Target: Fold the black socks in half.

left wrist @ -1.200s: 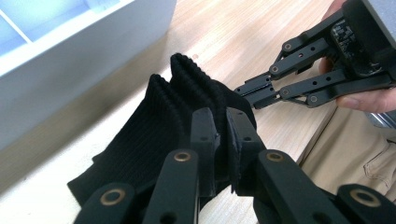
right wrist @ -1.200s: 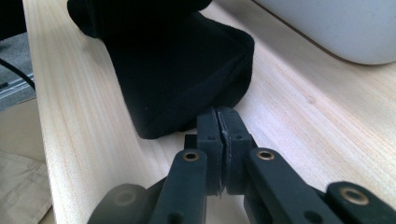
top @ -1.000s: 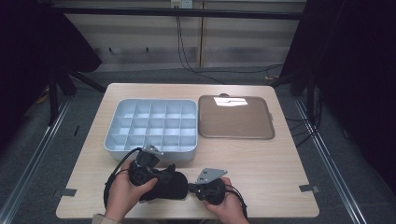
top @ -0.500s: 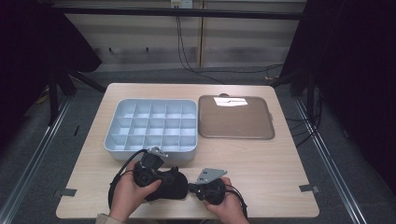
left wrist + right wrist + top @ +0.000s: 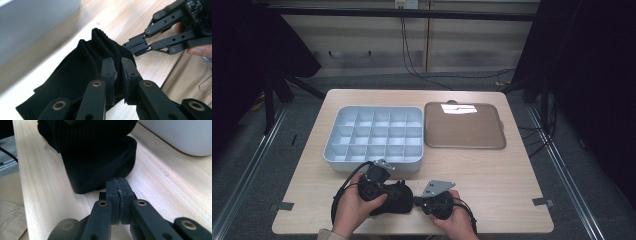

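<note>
Black knit cloth (image 5: 392, 199) lies bunched at the table's (image 5: 502, 170) near edge, in front of the grid tray (image 5: 374, 135). My left hand-held gripper (image 5: 117, 75) pinches a fold of it, jaws narrow; my right hand-held gripper (image 5: 119, 191) is closed on the opposite edge, probably to stretch or fold. Tray compartments are empty, as is the brown tray (image 5: 464, 126) at the far right.

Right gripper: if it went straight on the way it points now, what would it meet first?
The black knitted cloth lying on the table; the right gripper, jaws shut, already reaches its near edge.
</note>
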`<action>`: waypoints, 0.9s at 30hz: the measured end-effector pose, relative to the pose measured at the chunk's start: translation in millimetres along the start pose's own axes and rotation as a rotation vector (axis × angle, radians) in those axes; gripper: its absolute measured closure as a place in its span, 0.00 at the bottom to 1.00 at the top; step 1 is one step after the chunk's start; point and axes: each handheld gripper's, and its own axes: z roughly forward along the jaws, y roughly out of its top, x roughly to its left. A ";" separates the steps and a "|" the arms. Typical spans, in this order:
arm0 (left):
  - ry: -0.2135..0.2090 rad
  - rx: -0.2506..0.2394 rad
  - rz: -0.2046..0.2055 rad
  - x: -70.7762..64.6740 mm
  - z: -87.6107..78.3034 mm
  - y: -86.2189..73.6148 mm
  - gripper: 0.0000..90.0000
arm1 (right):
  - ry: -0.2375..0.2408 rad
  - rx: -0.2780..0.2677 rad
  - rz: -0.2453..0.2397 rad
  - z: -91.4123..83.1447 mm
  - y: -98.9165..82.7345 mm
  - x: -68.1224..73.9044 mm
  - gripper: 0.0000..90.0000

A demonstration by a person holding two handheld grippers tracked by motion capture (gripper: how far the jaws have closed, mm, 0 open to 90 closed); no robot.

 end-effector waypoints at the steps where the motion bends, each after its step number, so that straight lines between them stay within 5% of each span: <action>1: -0.001 0.002 0.001 -0.2 0.6 -0.1 0.91 | 0.000 0.000 0.000 0.0 0.0 0.0 0.99; 17: -0.023 0.019 -0.008 -4.8 8.5 0.8 0.85 | -0.001 0.002 -0.002 -0.2 -0.1 0.0 0.99; 27: -0.017 -0.018 -0.018 -4.9 -5.2 -2.7 0.73 | 0.000 0.001 0.000 -0.2 -0.1 0.2 0.99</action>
